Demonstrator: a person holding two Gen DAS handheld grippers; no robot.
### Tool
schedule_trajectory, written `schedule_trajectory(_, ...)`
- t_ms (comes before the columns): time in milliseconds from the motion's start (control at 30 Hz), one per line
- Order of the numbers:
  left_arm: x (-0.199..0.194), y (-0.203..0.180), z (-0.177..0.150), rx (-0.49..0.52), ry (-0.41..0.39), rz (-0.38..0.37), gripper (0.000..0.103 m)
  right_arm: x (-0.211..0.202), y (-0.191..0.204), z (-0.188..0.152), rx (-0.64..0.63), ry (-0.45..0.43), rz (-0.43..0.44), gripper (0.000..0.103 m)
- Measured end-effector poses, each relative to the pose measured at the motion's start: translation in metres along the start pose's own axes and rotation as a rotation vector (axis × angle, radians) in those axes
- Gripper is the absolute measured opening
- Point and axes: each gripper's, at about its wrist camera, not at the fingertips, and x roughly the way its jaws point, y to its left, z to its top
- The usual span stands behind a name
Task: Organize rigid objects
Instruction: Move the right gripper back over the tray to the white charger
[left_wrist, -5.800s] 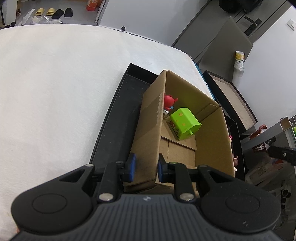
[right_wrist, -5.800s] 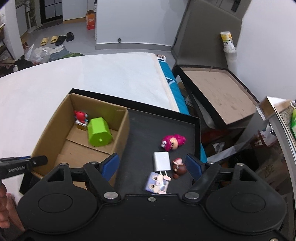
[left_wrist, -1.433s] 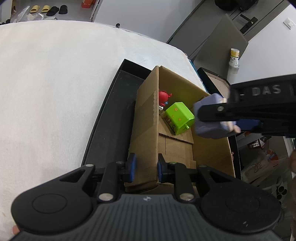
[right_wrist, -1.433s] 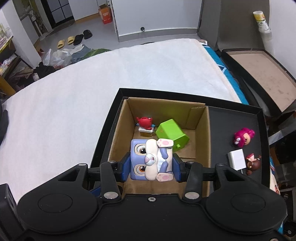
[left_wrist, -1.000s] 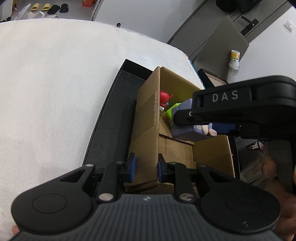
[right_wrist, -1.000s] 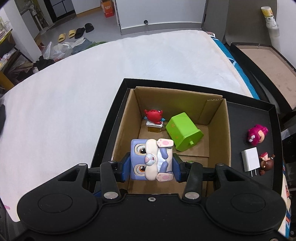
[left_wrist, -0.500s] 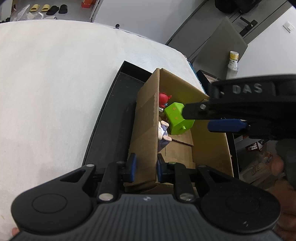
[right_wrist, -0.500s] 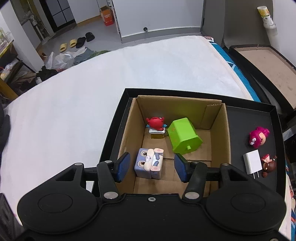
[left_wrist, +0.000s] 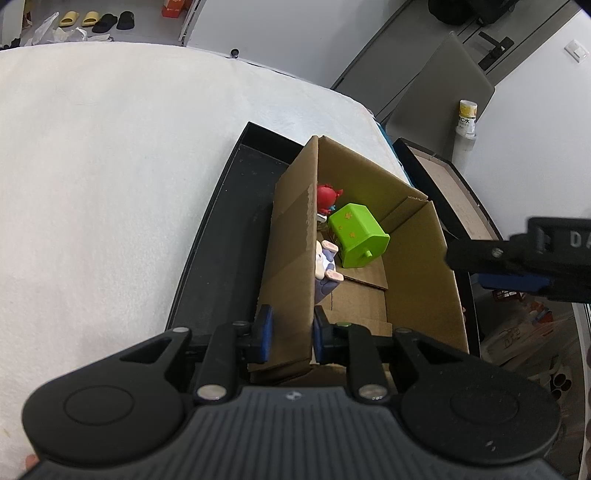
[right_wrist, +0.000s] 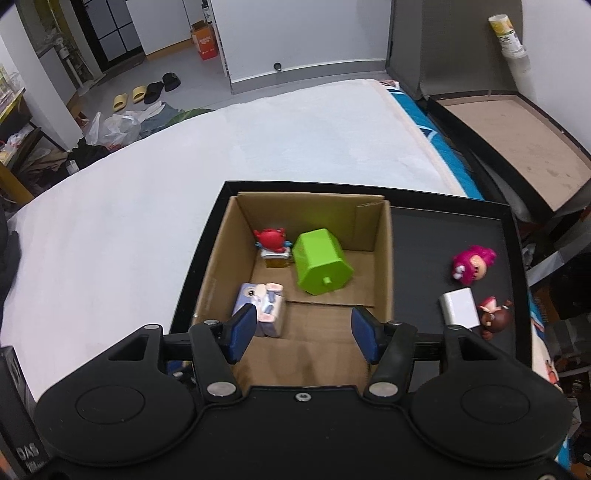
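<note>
The left gripper (left_wrist: 290, 334) clamps the box (left_wrist: 291, 258) wall. The right gripper (right_wrist: 303, 334), its jaws just opening and empty, hangs above the bunny cube (right_wrist: 260, 301) by the box's left wall.

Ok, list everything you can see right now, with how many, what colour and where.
brown cardboard box: one, inside the black tray, left part
shallow black tray: one, on the white cloth surface
red crab-like figurine: one, in the box, far left
lime green plastic house-shaped toy: one, in the box, on its side
lavender cube toy with a bunny face: one, in the box, near left
pink-haired figurine: one, on the tray, right of the box
white charger block: one, on the tray, below the pink one
small brown figurine: one, on the tray, beside the charger
left gripper: fingers shut on the box's wall
right gripper: fingers open, empty, above the box
</note>
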Motion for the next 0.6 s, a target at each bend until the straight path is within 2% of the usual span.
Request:
schedule_trajectory(433,0.001,-0.004,-0.001,0.019,-0.004,0.016,0.02,-0.023,-0.042,-0.009,0.043,-0.04,-0.032,0.061)
schedule_trajectory(600,0.001,-0.006,-0.002,0.025,-0.007,0.023,0.02,-0.03,-0.058,-0.016,0.048,-0.055,-0.053,0.067)
